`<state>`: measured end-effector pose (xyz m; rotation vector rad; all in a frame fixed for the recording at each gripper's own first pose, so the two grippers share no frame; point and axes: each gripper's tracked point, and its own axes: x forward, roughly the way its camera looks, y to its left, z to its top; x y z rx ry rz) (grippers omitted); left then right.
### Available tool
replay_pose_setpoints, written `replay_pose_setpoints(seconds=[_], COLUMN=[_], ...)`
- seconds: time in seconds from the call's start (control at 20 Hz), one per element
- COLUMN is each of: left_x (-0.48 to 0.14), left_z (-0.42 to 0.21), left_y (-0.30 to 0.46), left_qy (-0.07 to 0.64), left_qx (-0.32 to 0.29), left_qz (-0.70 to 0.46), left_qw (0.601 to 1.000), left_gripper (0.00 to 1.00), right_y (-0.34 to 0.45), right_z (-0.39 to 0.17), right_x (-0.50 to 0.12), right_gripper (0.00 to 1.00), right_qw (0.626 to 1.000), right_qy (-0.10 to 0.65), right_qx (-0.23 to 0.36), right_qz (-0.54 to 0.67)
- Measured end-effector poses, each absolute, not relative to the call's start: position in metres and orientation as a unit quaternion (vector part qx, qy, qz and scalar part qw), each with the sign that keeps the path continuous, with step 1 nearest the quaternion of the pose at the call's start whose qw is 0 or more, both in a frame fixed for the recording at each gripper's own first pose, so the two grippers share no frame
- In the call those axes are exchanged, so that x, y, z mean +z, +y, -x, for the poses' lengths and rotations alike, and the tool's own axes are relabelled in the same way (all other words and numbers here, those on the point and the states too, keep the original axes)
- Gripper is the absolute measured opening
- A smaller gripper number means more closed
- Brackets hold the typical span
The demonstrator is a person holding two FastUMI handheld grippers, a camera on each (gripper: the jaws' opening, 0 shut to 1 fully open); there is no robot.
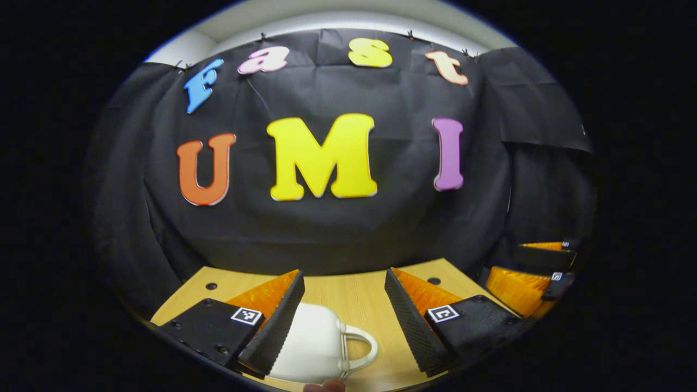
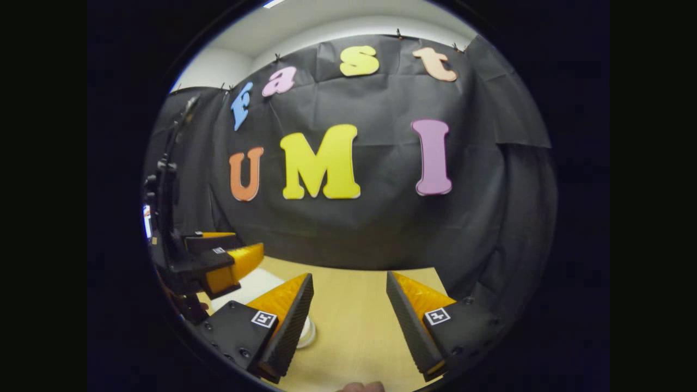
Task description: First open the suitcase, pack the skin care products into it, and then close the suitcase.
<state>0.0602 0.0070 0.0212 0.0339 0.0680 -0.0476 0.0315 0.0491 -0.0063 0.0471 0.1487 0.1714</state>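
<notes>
Judging from the smooth white rounded case with a thin loop handle [image 1: 318,345] at the bottom centre of the left gripper view, this is probably the suitcase of the task, a small one, and it looks hard-shelled, glossy and rather light, so it may slip under the fingers. The best place to take hold seems to be the loop handle on its right side, or the edge of the lid, though no seam or latch can be made out from here. It lies on the pale wooden table [image 1: 348,294], partly under the left finger of the left gripper [image 1: 343,321], whose jaws stand wide open and hold nothing; whether that finger touches the case I cannot tell. The inner faces of the fingers are ribbed, which should help on a slick shell. In the right gripper view, the right gripper [image 2: 348,321] is also spread wide and empty above the bare wood, and a small white round object [image 2: 306,332], perhaps the cap of a skin care jar, peeks out beside its left finger at the lower left; it is too hidden to say more. The other gripper shows at the left edge there, near a white surface.
</notes>
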Motion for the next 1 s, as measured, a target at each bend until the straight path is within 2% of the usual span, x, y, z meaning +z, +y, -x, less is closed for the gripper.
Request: replay_pose_setpoints(seconds=[0.15, 0.2, 0.4, 0.5, 0.95, 1.0], left_x=[0.057, 0.062, 0.064, 0.067, 0.064, 0.064], left_z=[-0.049, -0.046, -0.040, -0.037, -0.032, -0.032], left_y=[0.014, 0.016, 0.020, 0.024, 0.030, 0.031], left_qy=[-0.006, -0.014, -0.020, -0.024, -0.020, -0.023], left_qx=[-0.017, -0.014, -0.009, 0.003, 0.005, 0.005], left_qz=[0.001, 0.003, 0.003, -0.011, -0.014, -0.015], left_qw=[1.000, 1.000, 1.000, 1.000, 1.000, 1.000], left_gripper=[0.94, 0.95, 0.95, 0.95, 0.95, 0.89], right_y=[0.051, 0.051, 0.048, 0.051, 0.054, 0.056], right_z=[-0.040, -0.040, -0.037, -0.034, -0.031, -0.031], right_x=[0.023, 0.030, 0.037, 0.041, 0.043, 0.044], right_gripper=[0.77, 0.80, 0.80, 0.77, 0.80, 0.80], right_qw=[0.996, 0.997, 0.998, 0.998, 0.999, 0.999], right_qy=[0.045, 0.037, 0.021, 0.015, 0.011, 0.009], right_qx=[0.061, 0.051, 0.017, 0.016, 0.016, 0.018], right_qz=[-0.045, -0.054, -0.052, -0.055, -0.050, -0.048])
